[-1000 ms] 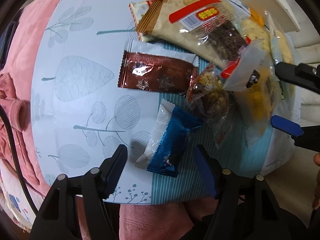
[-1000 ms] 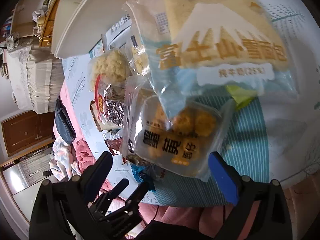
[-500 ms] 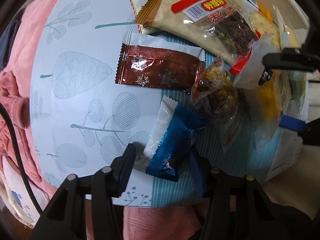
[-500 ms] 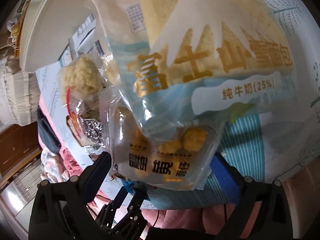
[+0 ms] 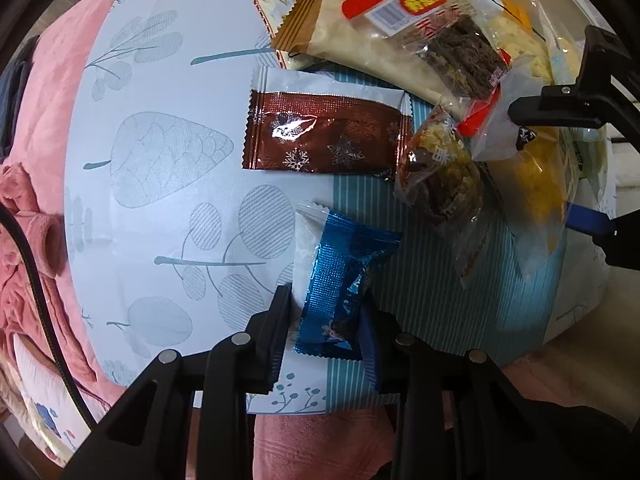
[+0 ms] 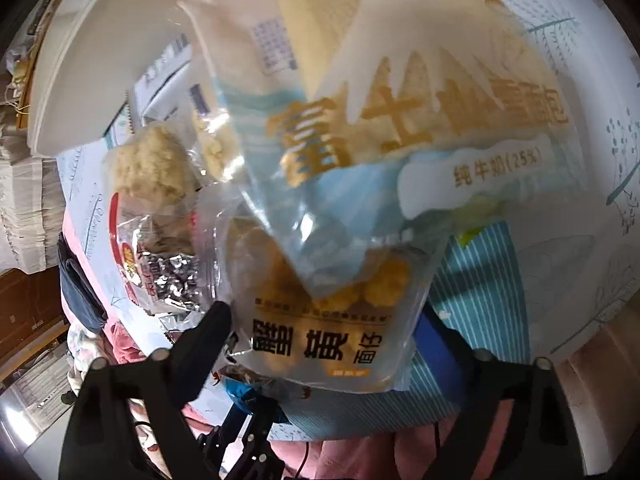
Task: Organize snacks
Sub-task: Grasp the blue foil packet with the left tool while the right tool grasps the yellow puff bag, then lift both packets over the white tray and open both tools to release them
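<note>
We have just been closing the left gripper (image 5: 324, 320): a second ago its jaws stood wide on either side of the blue foil snack packet (image 5: 344, 292), and now they press on its near end. Our right gripper (image 6: 320, 340) has drawn closer to the clear bag of yellow puffs (image 6: 332, 308), which now fills more of its view, and its jaws have been narrowing, the bag's near edge now between them.
</note>
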A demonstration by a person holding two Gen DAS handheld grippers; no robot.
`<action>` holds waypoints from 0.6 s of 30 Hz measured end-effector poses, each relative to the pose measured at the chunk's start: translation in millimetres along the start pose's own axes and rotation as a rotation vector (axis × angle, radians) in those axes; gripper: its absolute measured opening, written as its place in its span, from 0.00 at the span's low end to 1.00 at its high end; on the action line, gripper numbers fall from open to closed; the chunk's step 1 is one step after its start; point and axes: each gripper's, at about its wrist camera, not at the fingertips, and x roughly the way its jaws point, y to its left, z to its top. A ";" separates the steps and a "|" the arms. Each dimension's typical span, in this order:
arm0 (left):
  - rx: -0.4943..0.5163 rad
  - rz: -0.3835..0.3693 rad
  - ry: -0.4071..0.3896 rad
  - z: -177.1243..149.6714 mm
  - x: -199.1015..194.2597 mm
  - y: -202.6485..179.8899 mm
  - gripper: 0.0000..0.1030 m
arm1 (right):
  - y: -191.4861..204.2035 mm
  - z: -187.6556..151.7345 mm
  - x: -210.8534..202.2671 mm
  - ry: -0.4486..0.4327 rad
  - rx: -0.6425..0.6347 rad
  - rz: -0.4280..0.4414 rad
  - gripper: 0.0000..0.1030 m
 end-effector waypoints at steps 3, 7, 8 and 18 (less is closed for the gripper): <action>0.038 -0.014 0.002 -1.0 -2.2 6.9 0.28 | -1.8 -6.6 -5.3 -0.037 0.002 0.014 0.80; 0.085 0.010 0.010 -0.8 -4.5 16.1 0.27 | -11.7 -13.7 -7.8 -0.062 0.053 0.041 0.77; 0.095 0.015 0.008 -1.2 -5.2 18.5 0.27 | -12.8 -19.2 -6.5 -0.064 0.070 0.044 0.76; 0.169 0.017 -0.007 10.5 -22.5 65.6 0.27 | -32.1 -69.1 -0.5 -0.077 0.227 0.085 0.76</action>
